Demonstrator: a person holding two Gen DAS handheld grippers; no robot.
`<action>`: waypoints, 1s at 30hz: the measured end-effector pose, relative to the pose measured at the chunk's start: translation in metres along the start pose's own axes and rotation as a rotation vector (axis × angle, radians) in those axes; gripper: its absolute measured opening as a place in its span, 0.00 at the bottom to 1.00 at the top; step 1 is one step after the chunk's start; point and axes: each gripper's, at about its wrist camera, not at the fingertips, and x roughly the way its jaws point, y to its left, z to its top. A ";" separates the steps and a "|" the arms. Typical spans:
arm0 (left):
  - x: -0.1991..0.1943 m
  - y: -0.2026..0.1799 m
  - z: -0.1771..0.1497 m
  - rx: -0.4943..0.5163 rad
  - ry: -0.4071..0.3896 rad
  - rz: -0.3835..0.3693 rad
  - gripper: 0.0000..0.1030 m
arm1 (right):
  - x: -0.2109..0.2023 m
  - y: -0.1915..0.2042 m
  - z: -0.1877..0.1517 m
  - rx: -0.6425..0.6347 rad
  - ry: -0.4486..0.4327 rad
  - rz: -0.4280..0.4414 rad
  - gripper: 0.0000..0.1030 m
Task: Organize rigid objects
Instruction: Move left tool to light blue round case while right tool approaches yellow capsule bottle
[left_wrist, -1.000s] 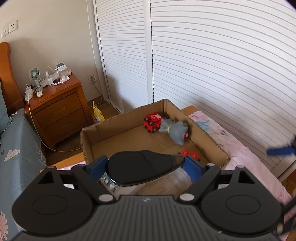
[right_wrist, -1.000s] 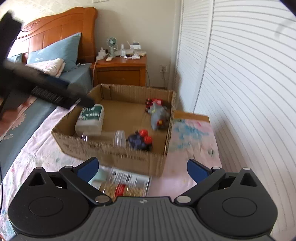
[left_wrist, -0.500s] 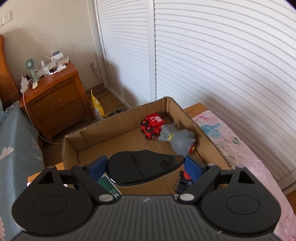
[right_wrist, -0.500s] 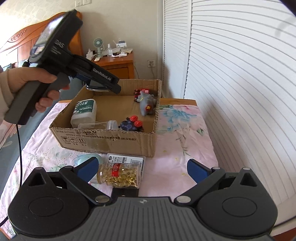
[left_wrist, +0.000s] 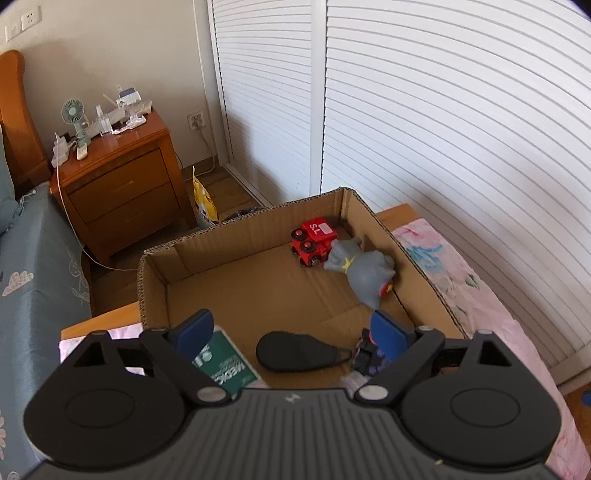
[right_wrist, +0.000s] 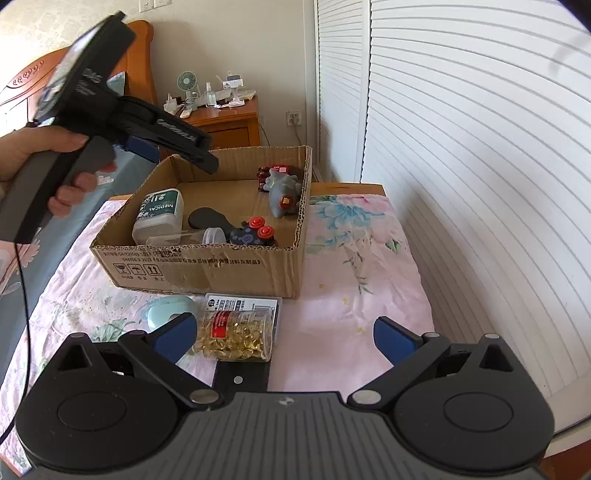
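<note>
left tool (left_wrist: 291, 330): jaws opening, nothing gripped | black oval case (left_wrist: 301, 350): lies on cardboard box (left_wrist: 424, 273) floor, below and between its fingers | right tool (right_wrist: 286, 334): wide open, empty, above capsule bottle (right_wrist: 234, 334)

The cardboard box (right_wrist: 207, 266) is plain brown with black print on its near wall. Inside it lie a red toy truck (left_wrist: 314, 240), a grey rubber toy (left_wrist: 364, 269), a flat black case (left_wrist: 299, 350) and a white bottle with a green label (right_wrist: 159, 214). Under the box, the bedsheet (right_wrist: 354, 266) is pink with a floral pattern.
</note>
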 end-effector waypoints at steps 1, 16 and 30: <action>-0.004 0.000 -0.002 0.004 -0.003 0.003 0.89 | -0.001 0.000 -0.001 0.002 0.000 0.000 1.00; -0.076 -0.004 -0.063 0.014 -0.023 0.029 0.89 | -0.016 0.021 -0.024 -0.006 -0.011 0.017 1.00; -0.067 -0.020 -0.144 -0.052 -0.034 0.054 0.97 | -0.003 0.025 -0.070 0.063 0.003 0.023 1.00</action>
